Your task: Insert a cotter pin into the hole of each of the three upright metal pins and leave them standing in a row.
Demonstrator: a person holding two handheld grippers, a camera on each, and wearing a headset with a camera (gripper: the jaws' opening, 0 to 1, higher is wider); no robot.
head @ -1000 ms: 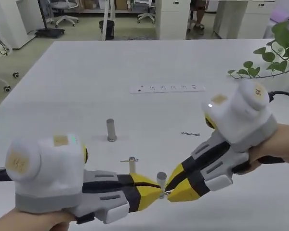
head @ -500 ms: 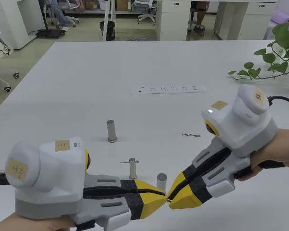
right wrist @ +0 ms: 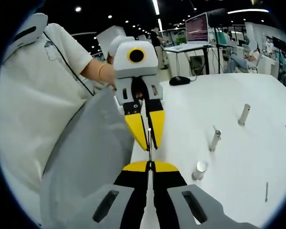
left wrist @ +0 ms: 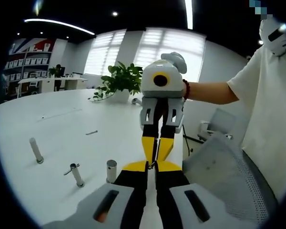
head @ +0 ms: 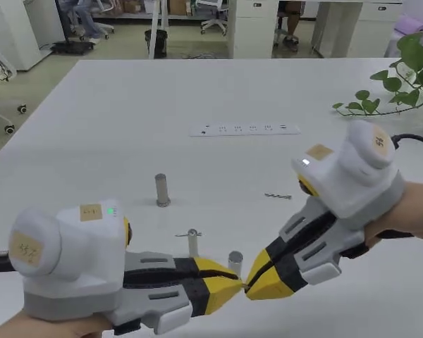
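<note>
Cotter pin (right wrist: 149, 139): thin silver sliver just below centre of the right gripper view, poking straight up out of the right gripper (right wrist: 151, 165). Jaws there pressed together on its lower end, pretty clearly pinching it. Upper end sitting in the narrow V of the left gripper (right wrist: 148, 147), which comes down from the top of that view. Tips drawn nearly together around it, but can't tell whether actually squeezing it or just alongside.

In the head view, both sets of yellow tips nose to nose at bottom centre, the pin itself too small to make out there. Near pin (head: 235, 261) standing just above that meeting point, right behind the left gripper's tip. Middle pin (head: 192, 242) a bit further left and up, with a cotter (head: 185, 234) crosswise through its top. Far pin (head: 162, 190) further up-left, around mid-frame, nothing through it. All three upright on the white table (head: 197, 91), in a slanted row.

Spare cotter (head: 278, 196) lying flat right of centre, well apart from both sets of tips.
</note>
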